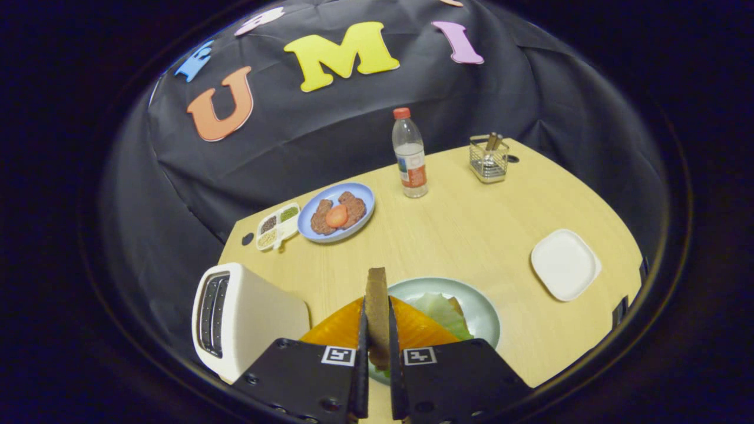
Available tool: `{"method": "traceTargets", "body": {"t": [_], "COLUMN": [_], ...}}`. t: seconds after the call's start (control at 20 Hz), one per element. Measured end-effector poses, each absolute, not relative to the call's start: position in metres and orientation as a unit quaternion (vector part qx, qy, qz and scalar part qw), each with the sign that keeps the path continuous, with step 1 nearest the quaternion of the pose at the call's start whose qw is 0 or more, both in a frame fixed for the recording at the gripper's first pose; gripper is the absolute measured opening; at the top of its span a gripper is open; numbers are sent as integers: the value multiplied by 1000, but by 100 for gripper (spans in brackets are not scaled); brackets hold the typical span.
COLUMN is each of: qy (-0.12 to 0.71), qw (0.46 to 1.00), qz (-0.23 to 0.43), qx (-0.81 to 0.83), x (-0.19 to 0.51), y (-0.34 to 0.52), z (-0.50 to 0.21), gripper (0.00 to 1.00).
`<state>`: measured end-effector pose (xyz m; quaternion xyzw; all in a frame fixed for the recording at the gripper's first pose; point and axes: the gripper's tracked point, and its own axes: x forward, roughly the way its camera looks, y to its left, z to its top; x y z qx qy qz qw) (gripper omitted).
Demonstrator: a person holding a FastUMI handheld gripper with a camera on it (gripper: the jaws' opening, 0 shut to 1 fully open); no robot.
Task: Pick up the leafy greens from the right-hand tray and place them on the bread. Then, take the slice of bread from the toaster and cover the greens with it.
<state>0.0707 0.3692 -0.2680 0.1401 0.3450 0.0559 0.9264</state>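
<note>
Your gripper (377,330) holds the bread slice (377,306) on edge, both fingers pressed against its faces, right over the pale green plate (483,312) and the leafy greens (439,312). Just to the left of the fingers the white toaster (247,318) stands close and blocks that side. You have open tabletop (471,229) ahead and to the right, as far as the white square tray (565,264). Farther back the water bottle (409,154), the blue plate (336,211), the small divided dish (277,225) and the wire utensil holder (489,158) stand well apart.
</note>
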Motion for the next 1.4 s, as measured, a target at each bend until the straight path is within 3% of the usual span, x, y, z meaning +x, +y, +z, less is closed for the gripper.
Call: {"method": "traceTargets", "body": {"t": [0.65, 0.7, 0.8, 1.3, 1.4], "qy": [365, 367, 372, 391, 388], "qw": [926, 925, 923, 919, 921], "qz": [6, 4, 2, 25, 37], "qx": [102, 100, 96, 33, 24], "x": [74, 73, 73, 60, 58], "y": [315, 311, 304, 287, 286], "z": [-302, -305, -313, -336, -334], "gripper": [19, 28, 29, 64, 67]}}
